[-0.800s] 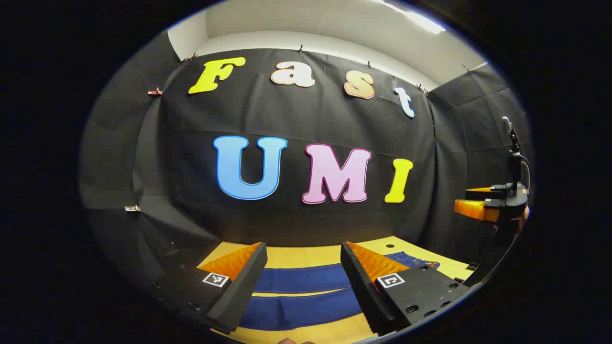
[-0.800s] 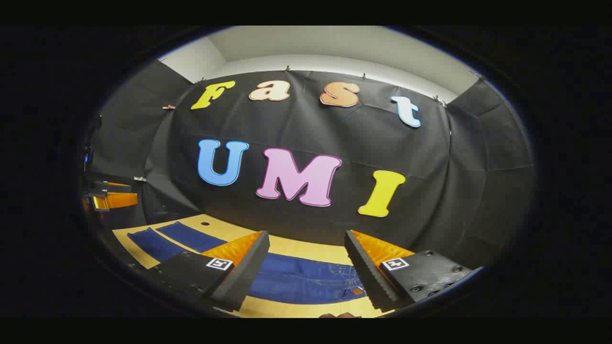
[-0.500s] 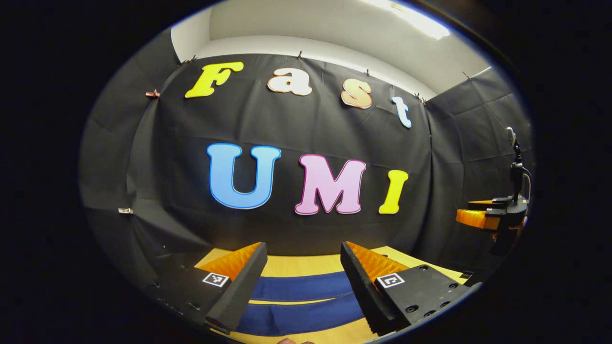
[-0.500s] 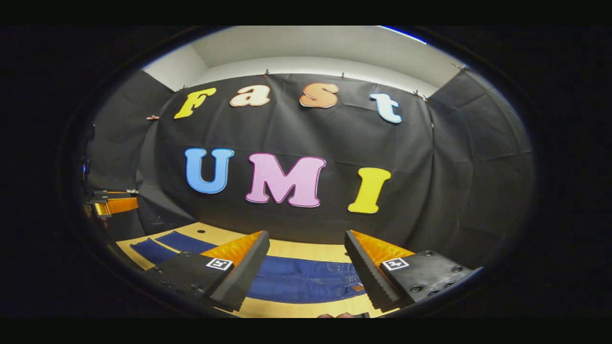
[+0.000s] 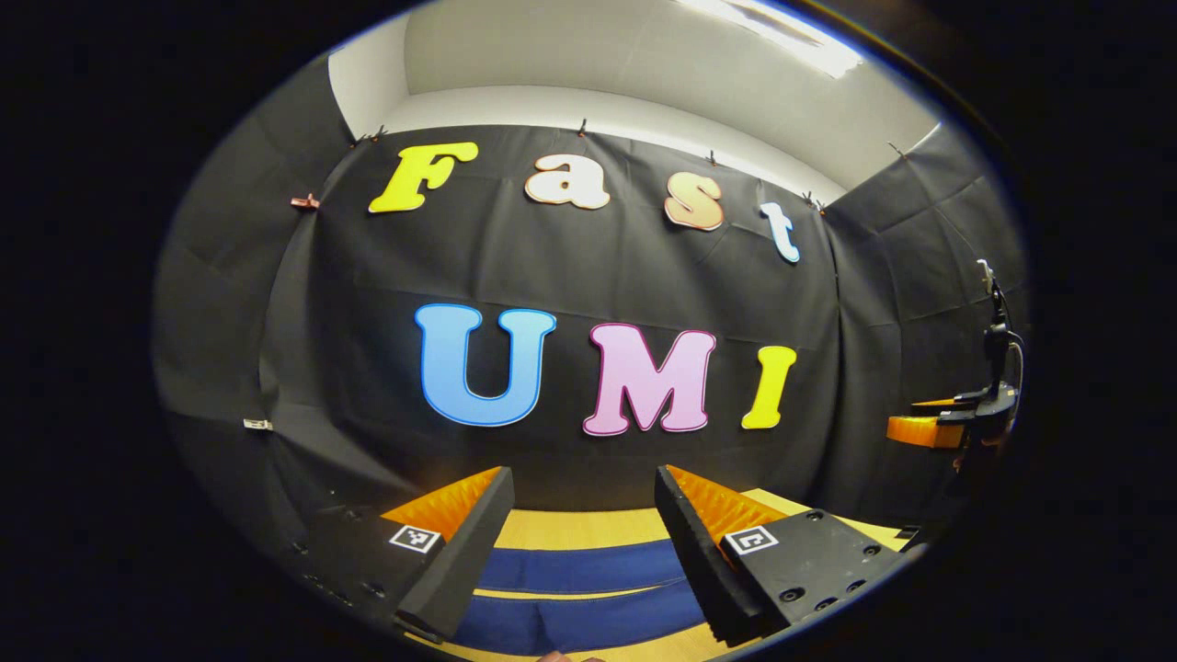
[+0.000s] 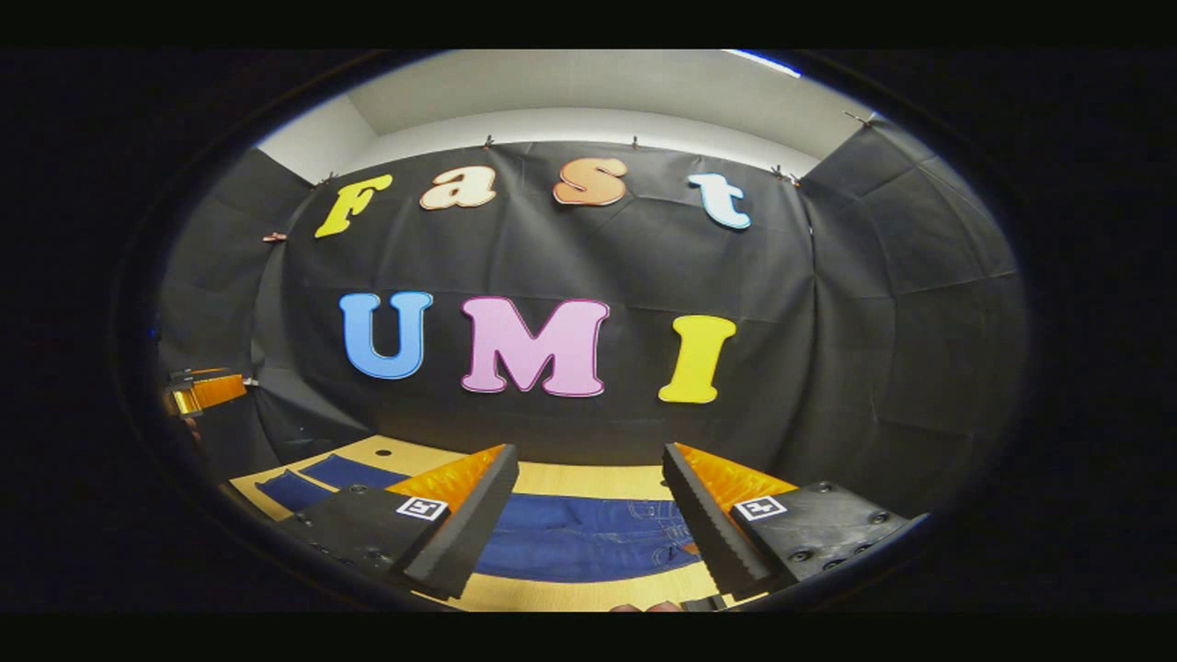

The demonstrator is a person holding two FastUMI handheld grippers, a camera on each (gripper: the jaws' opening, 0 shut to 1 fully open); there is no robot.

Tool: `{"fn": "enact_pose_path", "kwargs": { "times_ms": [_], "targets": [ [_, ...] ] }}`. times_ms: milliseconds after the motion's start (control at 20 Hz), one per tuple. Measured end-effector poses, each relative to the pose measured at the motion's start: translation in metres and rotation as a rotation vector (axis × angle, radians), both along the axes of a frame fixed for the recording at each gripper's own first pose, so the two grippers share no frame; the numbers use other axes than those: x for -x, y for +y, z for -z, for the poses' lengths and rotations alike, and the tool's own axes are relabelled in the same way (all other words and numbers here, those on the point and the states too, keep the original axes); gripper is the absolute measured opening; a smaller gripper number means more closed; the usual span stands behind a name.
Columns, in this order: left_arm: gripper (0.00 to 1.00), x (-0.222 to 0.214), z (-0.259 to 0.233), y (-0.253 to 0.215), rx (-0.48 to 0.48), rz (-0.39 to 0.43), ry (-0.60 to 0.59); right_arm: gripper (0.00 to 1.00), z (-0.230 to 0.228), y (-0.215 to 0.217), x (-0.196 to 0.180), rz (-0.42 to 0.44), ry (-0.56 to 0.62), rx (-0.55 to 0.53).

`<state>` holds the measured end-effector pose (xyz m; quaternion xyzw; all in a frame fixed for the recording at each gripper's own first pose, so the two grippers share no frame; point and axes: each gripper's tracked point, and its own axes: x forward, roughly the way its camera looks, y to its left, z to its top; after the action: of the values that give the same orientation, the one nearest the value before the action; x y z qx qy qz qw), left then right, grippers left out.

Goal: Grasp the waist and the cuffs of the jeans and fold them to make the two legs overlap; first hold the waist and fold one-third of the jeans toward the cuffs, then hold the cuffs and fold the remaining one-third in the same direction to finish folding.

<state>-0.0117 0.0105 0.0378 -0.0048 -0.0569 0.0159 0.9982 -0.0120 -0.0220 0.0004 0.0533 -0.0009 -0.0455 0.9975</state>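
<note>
Blue jeans lie flat on a yellow wooden table. In the left gripper view the two legs (image 5: 588,570) run side by side under my left gripper (image 5: 581,487), which hangs open above them with nothing between its fingers. In the right gripper view the waist end with its stitched pocket (image 6: 598,538) lies below my right gripper (image 6: 588,464), also open and above the cloth. The legs' cuff end (image 6: 313,478) reaches to the left there. Each gripper appears small in the other's view: the right gripper (image 5: 929,428) at the far right edge, the left gripper (image 6: 198,391) at the far left edge.
The yellow table (image 6: 552,478) ends at the black cloth wall behind it. A small round hole (image 6: 379,451) sits in the tabletop near the far left corner. A fingertip (image 6: 644,607) shows at the bottom edge of the right gripper view.
Both views have tilted upward, so less of the table and jeans shows. The other gripper has slid outward toward the edge in each view. Both grippers stay open.
</note>
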Motion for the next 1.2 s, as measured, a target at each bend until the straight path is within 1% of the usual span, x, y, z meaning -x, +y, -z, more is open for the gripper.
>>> {"fn": "enact_pose_path", "kwargs": {
  "times_ms": [200, 250, 300, 400, 450, 550, 600, 700, 750, 900, 950, 1050, 1150, 1200],
  "targets": [
    [0.96, 0.007, 0.004, 0.021, 0.007, -0.027, 0.018, 0.99, 0.004, 0.01, -0.008, -0.035, 0.011, 0.026],
    [0.96, 0.007, 0.008, 0.025, 0.004, -0.033, 0.027, 0.97, 0.005, 0.01, -0.01, -0.042, 0.015, 0.033],
    [0.96, 0.007, 0.012, 0.028, -0.002, -0.021, 0.045, 0.97, 0.008, 0.01, -0.014, -0.046, 0.024, 0.044],
    [0.96, 0.008, 0.026, 0.023, -0.021, 0.069, 0.108, 0.95, 0.014, 0.006, -0.021, -0.057, 0.039, 0.075],
    [0.96, 0.008, 0.039, 0.028, -0.035, 0.096, 0.147, 0.97, 0.017, 0.004, -0.026, -0.062, 0.047, 0.09],
    [0.96, 0.007, 0.064, 0.045, -0.056, 0.137, 0.235, 0.95, 0.027, 0.002, -0.036, -0.09, 0.078, 0.124],
    [0.96, 0.009, 0.075, 0.052, -0.07, 0.167, 0.285, 0.97, 0.033, 0.004, -0.04, -0.123, 0.095, 0.144],
    [0.97, 0.012, 0.093, 0.07, -0.128, 0.23, 0.363, 0.96, 0.046, 0.006, -0.049, -0.198, 0.128, 0.2],
    [0.97, 0.015, 0.103, 0.076, -0.157, 0.279, 0.401, 0.97, 0.057, 0.005, -0.054, -0.232, 0.157, 0.232],
    [0.97, 0.023, 0.141, 0.101, -0.268, 0.404, 0.532, 0.97, 0.103, 0.004, -0.064, -0.343, 0.281, 0.304],
    [0.96, 0.027, 0.156, 0.111, -0.309, 0.443, 0.583, 0.97, 0.122, 0.002, -0.067, -0.375, 0.344, 0.335],
    [0.96, 0.037, 0.187, 0.122, -0.351, 0.531, 0.678, 0.97, 0.156, -0.01, -0.067, -0.408, 0.439, 0.409],
    [0.96, 0.038, 0.219, 0.135, -0.369, 0.56, 0.766, 0.97, 0.191, -0.015, -0.069, -0.459, 0.517, 0.446],
    [0.97, 0.039, 0.235, 0.143, -0.383, 0.567, 0.817, 0.97, 0.212, -0.016, -0.069, -0.501, 0.567, 0.445]
  ]
}}
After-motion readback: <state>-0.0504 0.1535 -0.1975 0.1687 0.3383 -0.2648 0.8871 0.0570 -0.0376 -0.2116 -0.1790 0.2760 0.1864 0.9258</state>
